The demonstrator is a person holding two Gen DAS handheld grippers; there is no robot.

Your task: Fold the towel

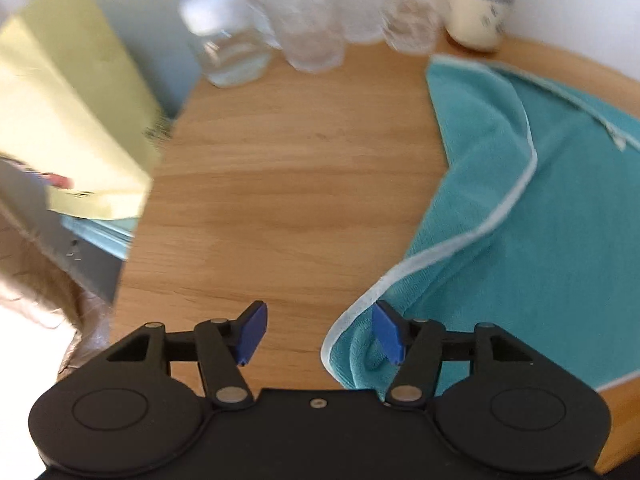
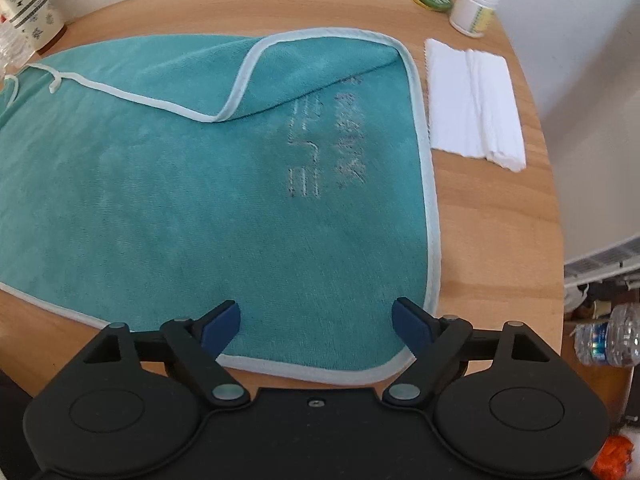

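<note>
Both the left gripper (image 1: pixel 320 334) and right gripper (image 2: pixel 316 326) gape, holding nothing; pinch the teal pale-hemmed terry towel's (image 2: pixel 180 200) 2 corners nearest the wooden table's (image 2: pixel 492 220) near edge, through the hem.

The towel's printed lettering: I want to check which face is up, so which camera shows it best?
The right wrist view: the grey lettering lies in plain sight on the teal towel, though blurred. The left wrist view shows only the towel's rumpled, light-trimmed edge, no lettering.
</note>
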